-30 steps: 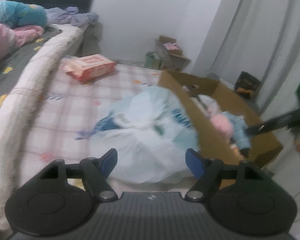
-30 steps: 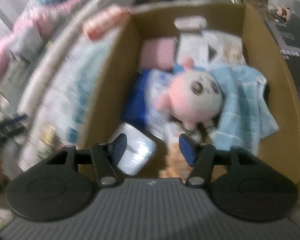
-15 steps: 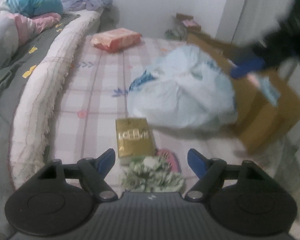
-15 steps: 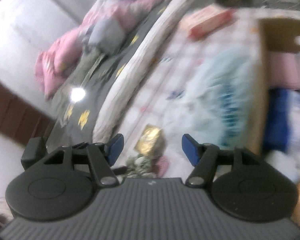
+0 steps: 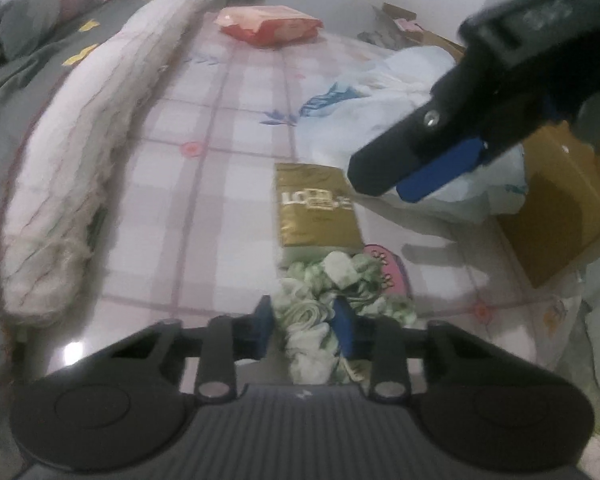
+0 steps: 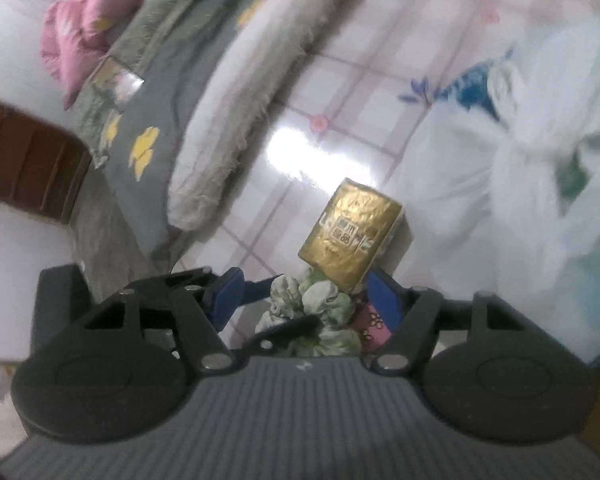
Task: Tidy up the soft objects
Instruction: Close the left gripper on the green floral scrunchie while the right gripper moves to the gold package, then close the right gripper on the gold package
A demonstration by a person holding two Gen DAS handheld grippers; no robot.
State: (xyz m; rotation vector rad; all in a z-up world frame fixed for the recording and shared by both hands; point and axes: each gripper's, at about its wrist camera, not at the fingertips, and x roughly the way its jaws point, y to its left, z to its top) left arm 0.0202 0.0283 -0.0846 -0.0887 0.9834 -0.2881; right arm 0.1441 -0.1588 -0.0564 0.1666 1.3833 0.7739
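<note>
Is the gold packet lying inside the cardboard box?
No, the gold packet lies on the checked floor mat, outside the cardboard box and beside the white plastic bag.

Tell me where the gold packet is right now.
The gold packet lies on the checked mat in the middle of the left wrist view, just beyond the green-and-white scrunchie and left of the white plastic bag.
</note>
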